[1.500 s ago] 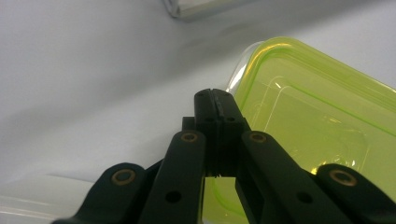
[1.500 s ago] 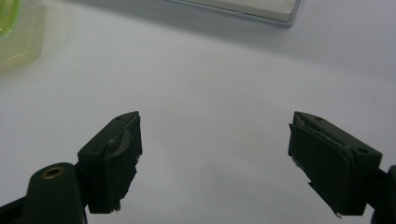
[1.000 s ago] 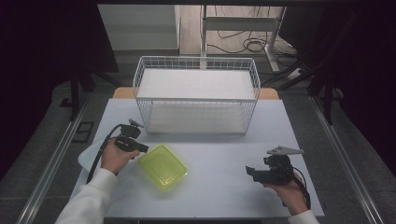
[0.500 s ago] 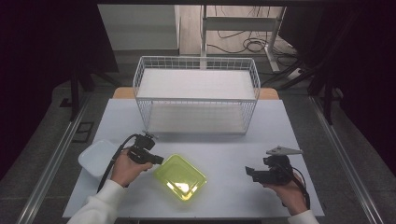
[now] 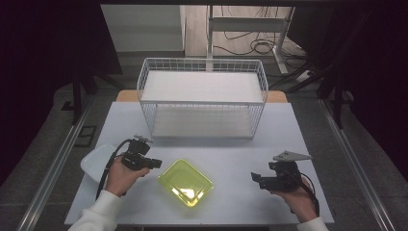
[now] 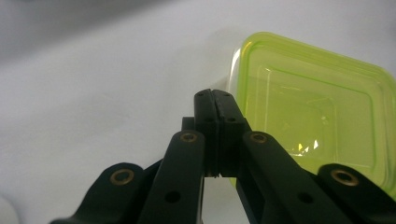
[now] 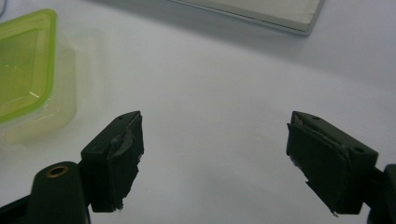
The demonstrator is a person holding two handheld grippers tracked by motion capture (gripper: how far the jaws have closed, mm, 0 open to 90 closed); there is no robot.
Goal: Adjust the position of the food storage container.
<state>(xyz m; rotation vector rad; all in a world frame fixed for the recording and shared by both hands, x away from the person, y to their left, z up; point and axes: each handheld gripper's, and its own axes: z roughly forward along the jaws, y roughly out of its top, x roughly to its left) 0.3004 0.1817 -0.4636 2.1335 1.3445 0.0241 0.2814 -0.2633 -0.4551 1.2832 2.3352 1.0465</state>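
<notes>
Yellow-green translucent plastic lid (image 5: 185, 182) is sitting further right than a second ago, now mid-table. Left gripper (image 5: 155, 164) has followed it, jaws pressed together on nothing, tips just beside the lid's left edge. Lid lying diagonal. Right gripper (image 5: 254, 177) is hovering well apart to the right, jaws spread wide.
</notes>
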